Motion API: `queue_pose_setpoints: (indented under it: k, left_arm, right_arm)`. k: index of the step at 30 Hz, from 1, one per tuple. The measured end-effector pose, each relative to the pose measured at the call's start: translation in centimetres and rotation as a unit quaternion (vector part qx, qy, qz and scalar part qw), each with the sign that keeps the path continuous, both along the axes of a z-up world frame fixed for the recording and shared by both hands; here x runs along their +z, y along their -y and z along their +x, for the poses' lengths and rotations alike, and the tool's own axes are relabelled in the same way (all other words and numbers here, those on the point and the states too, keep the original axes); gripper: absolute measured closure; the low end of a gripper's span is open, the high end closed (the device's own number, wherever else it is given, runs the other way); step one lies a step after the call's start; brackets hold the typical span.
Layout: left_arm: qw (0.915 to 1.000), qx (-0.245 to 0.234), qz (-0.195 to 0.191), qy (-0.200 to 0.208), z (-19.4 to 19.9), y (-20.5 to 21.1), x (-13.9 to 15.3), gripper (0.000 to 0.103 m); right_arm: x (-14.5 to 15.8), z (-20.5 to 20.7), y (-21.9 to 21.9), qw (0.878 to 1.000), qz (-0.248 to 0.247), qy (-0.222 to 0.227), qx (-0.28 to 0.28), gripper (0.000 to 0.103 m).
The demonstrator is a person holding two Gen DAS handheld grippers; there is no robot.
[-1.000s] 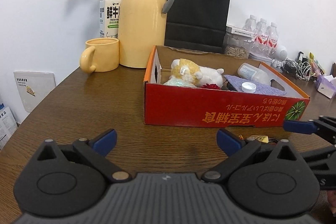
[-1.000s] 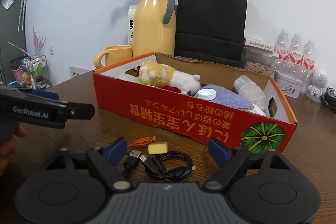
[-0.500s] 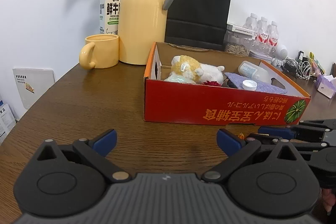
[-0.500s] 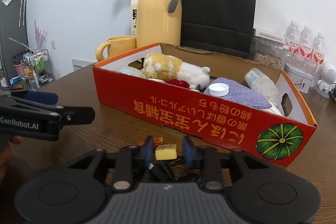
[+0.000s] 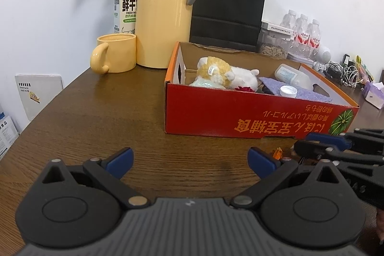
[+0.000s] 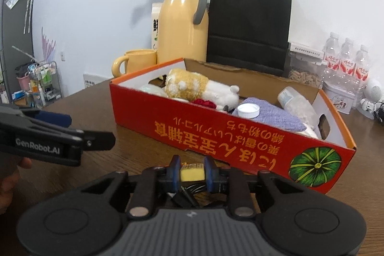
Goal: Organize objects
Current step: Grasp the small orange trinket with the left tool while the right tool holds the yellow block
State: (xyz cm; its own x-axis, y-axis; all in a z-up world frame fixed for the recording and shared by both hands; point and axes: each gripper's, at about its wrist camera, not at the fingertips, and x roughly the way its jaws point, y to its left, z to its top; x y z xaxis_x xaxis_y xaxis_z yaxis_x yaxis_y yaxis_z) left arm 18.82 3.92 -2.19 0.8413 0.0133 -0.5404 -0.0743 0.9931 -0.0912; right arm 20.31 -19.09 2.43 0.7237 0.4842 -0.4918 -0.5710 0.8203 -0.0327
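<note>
Fingers [image 6: 174,172] of right gripper [image 6: 192,173] clamp 1 yellow block [image 6: 192,175]; left gripper's [image 5: 189,158] spread apart.

Lighting: bright, even indoor light from above; soft, faint shadows on the wooden table [image 5: 96,126]. Glare: pale sheen across the tabletop, vertical highlight on the yellow thermos [image 5: 165,16]. Distortion: strong fisheye bowing, dark vignette at corners of both views. Focus: centre sharp; the edges of the right wrist view are soft and slightly blurred.
</note>
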Motion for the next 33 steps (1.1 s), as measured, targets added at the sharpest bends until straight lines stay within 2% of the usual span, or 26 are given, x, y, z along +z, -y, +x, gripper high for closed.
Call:
queue_pose_setpoints:
  k: [11, 18, 20, 24, 29, 33]
  left_arm:
    - [0.9999, -0.003, 0.008, -0.010, 0.6, 0.5, -0.2, 0.000]
    - [0.9982, -0.052, 0.027, -0.013, 1.6, 3.6, 0.1, 0.000]
    - [0.9971, -0.067, 0.031, -0.019, 2.1, 4.6, 0.0, 0.005]
    - [0.9949, -0.089, 0.032, -0.034, 3.2, 6.3, -0.1, 0.027]
    - [0.9930, -0.106, 0.033, -0.040, 3.8, 7.5, -0.3, 0.038]
    - [0.9913, -0.116, 0.042, -0.046, 4.2, 8.5, -0.5, 0.056]
  right_arm:
    - [0.9, -0.2, 3.2, 0.999, 0.026, 0.022, -0.038, 0.083]
    - [0.9, 0.0, 5.6, 0.997, 0.033, 0.025, -0.066, 0.083]
    - [0.8, 0.1, 6.1, 0.997, 0.034, 0.023, -0.069, 0.083]
    - [0.9, 0.2, 6.6, 0.996, 0.041, 0.024, -0.071, 0.083]
    - [1.0, 0.0, 6.7, 0.996, 0.046, 0.026, -0.066, 0.083]
    - [1.0, -0.1, 6.6, 0.997, 0.047, 0.028, -0.062, 0.083]
